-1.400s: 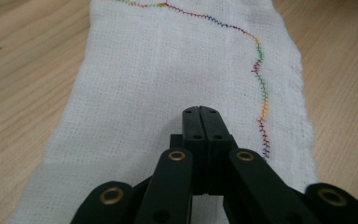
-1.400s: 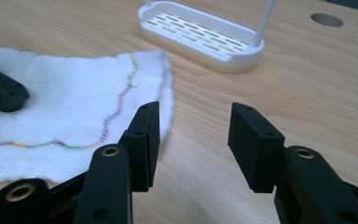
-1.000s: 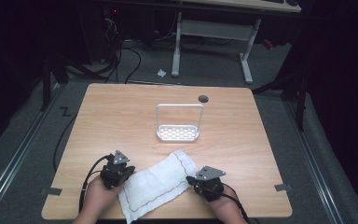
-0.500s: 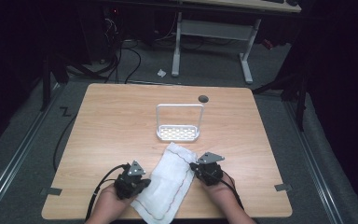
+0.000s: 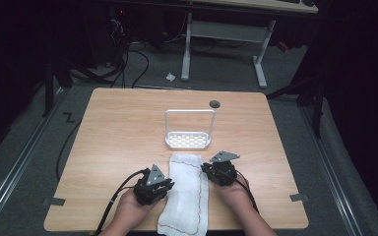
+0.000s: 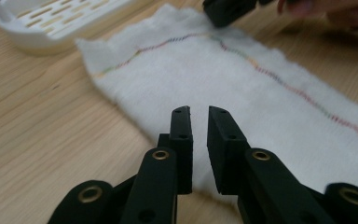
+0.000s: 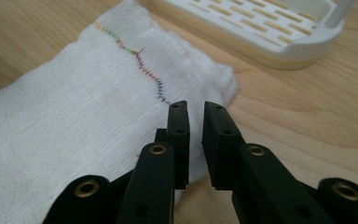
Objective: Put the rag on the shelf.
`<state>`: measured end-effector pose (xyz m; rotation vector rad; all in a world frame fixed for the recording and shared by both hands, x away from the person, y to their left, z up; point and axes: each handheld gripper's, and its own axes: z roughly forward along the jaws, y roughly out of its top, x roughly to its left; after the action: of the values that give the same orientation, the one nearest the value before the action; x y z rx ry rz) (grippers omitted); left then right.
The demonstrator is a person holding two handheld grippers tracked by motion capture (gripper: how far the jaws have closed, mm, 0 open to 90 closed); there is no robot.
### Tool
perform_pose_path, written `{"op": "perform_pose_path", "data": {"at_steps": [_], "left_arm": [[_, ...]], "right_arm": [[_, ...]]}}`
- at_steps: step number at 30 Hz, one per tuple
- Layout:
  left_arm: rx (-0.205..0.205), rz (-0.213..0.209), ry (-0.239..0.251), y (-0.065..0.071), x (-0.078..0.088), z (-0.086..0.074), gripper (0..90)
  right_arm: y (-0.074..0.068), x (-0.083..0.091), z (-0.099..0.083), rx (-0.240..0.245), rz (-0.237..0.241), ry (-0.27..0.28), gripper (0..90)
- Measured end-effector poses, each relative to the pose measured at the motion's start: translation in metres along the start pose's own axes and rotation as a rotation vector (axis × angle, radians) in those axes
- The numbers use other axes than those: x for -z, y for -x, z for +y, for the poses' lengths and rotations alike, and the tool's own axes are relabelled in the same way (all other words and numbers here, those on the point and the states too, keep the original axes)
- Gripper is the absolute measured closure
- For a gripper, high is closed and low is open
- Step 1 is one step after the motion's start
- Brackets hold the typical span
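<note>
I see a white cloth [image 5: 186, 194] lying flat on the wooden tabletop [image 5: 113, 132], near the edge on the person's side. It is a long strip that runs away from the person, and its far end stops just before a white slotted tray [image 5: 188, 140] with a tall wire handle. A thin seam of coloured thread runs along the cloth; I see it well in both gripper views.

The left gripper [image 5: 166, 186] is at the left long edge of the cloth. In the left gripper view [image 6: 199, 122] its jaws are almost together, with only a narrow gap between them, and nothing is in this gap. The cloth lies under and ahead of the tips.

The right gripper [image 5: 206, 169] is at the right long edge, nearer to the tray. In the right gripper view [image 7: 195, 116] its jaws are also nearly closed and empty, and they point over the corner of the cloth, with the tray [image 7: 261, 28] just behind it.

A small dark round spot [image 5: 214, 103] is on the tabletop behind the tray.
</note>
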<state>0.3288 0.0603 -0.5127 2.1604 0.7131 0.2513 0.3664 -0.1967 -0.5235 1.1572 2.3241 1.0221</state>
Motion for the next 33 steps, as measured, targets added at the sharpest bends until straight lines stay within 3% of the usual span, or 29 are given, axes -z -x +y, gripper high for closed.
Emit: {"op": "perform_pose_path", "data": {"at_steps": [2, 5, 9, 11, 13, 14, 15, 16, 18, 19, 20, 21, 25, 28, 33], "left_arm": [[-0.009, -0.04, -0.067, 0.003, -0.014, -0.005, 85.5], [-0.014, -0.048, -0.073, 0.007, -0.015, -0.008, 88.0], [0.019, -0.119, -0.075, 0.017, -0.012, -0.014, 88.0], [0.003, -0.149, -0.083, 0.026, -0.009, -0.018, 87.9], [-0.026, -0.153, -0.084, 0.033, -0.005, -0.02, 87.4], [-0.032, -0.151, -0.081, 0.033, -0.004, -0.02, 83.8], [-0.032, -0.149, -0.073, 0.032, -0.003, -0.02, 81.6], [-0.03, -0.138, -0.056, 0.03, -0.002, -0.019, 81.6], [0.004, -0.095, -0.008, 0.021, 0.003, -0.017, 75.2], [0.028, -0.071, 0.024, 0.014, 0.005, -0.016, 75.2], [0.049, -0.038, 0.052, 0.008, 0.007, -0.015, 67.9], [0.07, -0.012, 0.073, 0.001, 0.007, -0.014, 67.9], [0.132, 0.085, 0.094, -0.024, -0.001, -0.011, 59.0], [0.191, 0.082, 0.103, -0.036, -0.012, -0.01, 53.3], [0.205, 0.09, 0.092, -0.043, -0.027, -0.006, 47.2]], "right_arm": [[-0.005, -0.005, -0.002, 0.021, -0.001, -0.019, 86.9], [-0.005, -0.004, -0.004, 0.004, 0.008, -0.017, 87.2], [-0.009, 0.002, -0.009, 0.01, 0.026, -0.026, 87.1], [-0.012, 0.007, -0.014, 0.023, 0.04, -0.029, 87.0], [-0.015, 0.013, -0.021, 0.037, 0.055, -0.02, 85.6], [-0.015, 0.019, -0.026, 0.011, 0.076, 0.005, 79.2], [-0.015, 0.022, -0.028, 0.003, 0.083, 0.021, 78.6], [-0.015, 0.022, -0.028, 0.003, 0.083, 0.021, 78.6], [-0.012, 0.032, -0.026, -0.013, 0.074, 0.083, 74.8], [-0.012, 0.032, -0.026, -0.013, 0.074, 0.083, 74.8], [-0.01, 0.038, -0.026, -0.004, 0.039, 0.111, 71.9], [-0.01, 0.038, -0.026, -0.004, 0.039, 0.111, 71.9], [-0.001, 0.037, -0.032, -0.033, 0.003, 0.107, 67.5], [0.002, 0.036, -0.033, -0.045, -0.012, 0.105, 64.9], [0.004, 0.038, -0.033, -0.056, -0.015, 0.112, 65.7]]}}
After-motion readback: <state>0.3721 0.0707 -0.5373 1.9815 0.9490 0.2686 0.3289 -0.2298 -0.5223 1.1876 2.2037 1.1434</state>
